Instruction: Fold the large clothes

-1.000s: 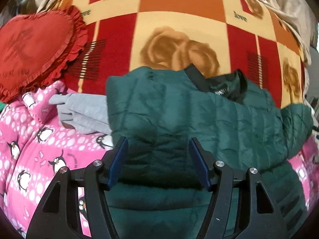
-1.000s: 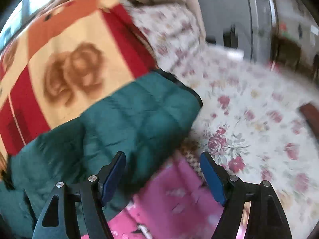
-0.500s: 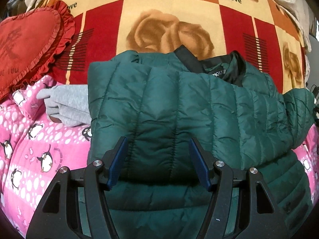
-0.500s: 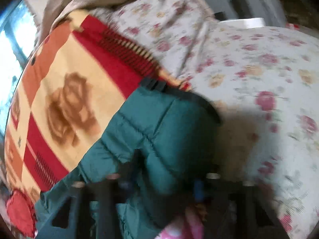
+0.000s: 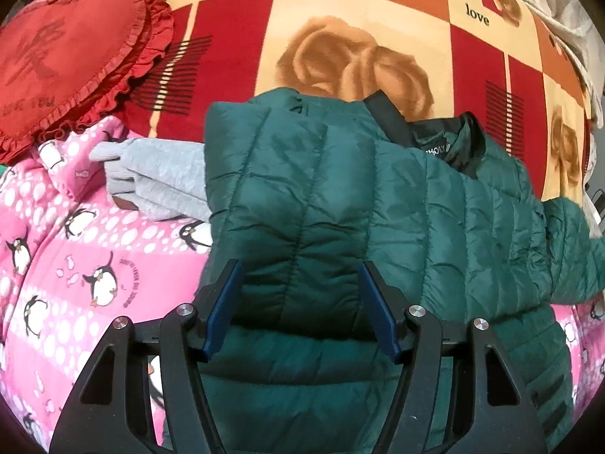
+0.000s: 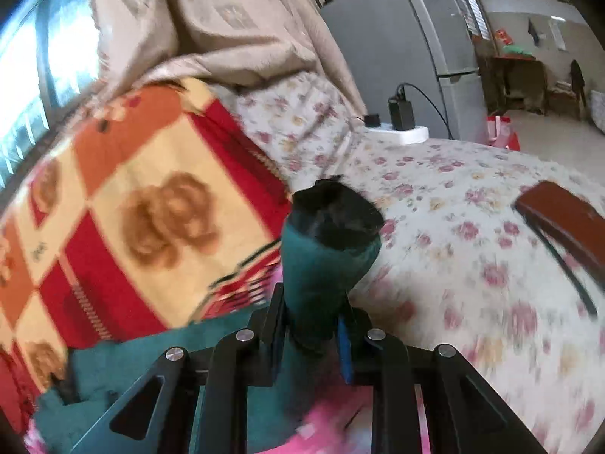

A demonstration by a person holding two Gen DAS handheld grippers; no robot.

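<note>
A dark green quilted puffer jacket (image 5: 378, 204) lies on the bed, one sleeve folded across its body, black collar toward the rose blanket. My left gripper (image 5: 302, 310) is open, its blue-padded jaws spread over the folded part of the jacket. My right gripper (image 6: 310, 335) is shut on the jacket's other sleeve (image 6: 325, 261) and holds it up off the bed, with the black cuff (image 6: 336, 213) standing upright.
A red, orange and cream rose blanket (image 5: 340, 38) covers the far bed. A red heart cushion (image 5: 64, 49), pink penguin garment (image 5: 75, 257) and grey garment (image 5: 159, 178) lie left. A floral sheet (image 6: 472, 227), brown object (image 6: 559, 215), power strip (image 6: 401, 132) and fridge lie right.
My right gripper has closed on the sleeve near its cuff and lifted it off the bed. The left gripper stayed open over the jacket, shifting slightly.
</note>
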